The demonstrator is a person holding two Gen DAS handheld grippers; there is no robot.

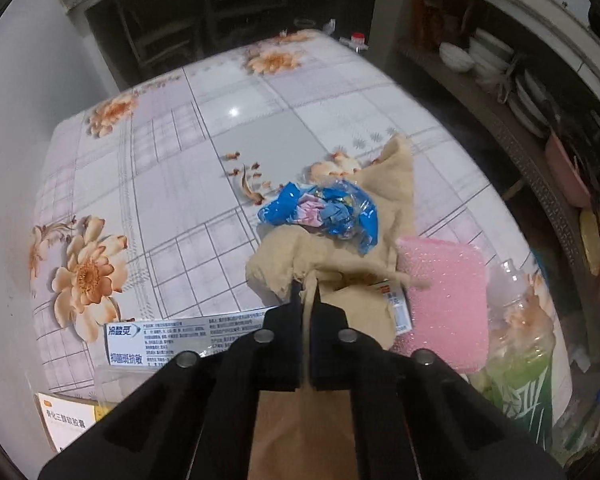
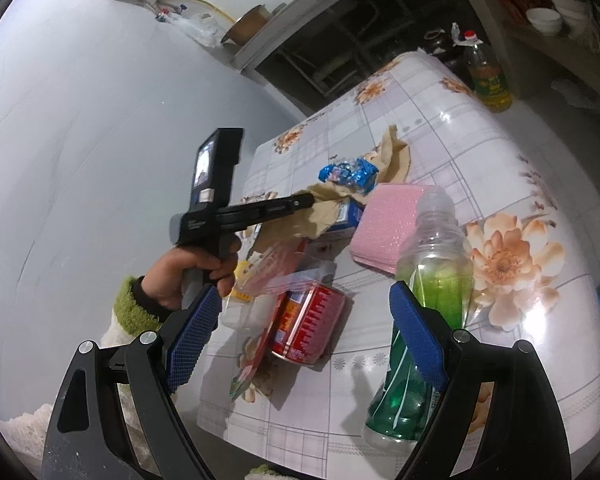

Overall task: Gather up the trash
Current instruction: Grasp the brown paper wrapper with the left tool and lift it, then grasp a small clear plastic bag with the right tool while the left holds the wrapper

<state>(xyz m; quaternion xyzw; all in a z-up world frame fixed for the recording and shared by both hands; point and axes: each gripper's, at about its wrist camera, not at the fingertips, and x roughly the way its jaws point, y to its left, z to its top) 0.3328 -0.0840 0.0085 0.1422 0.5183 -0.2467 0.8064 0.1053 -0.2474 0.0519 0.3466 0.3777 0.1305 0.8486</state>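
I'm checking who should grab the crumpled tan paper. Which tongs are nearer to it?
Left. The left tongs are shut on the tan paper, pinching its near edge. The right tongs stand open, back by the red can and green bottle.

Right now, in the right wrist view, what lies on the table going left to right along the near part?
Red can on its side, then the green plastic bottle, then the big printed flower on the tablecloth. The pink sponge sits farther back, between can and bottle.
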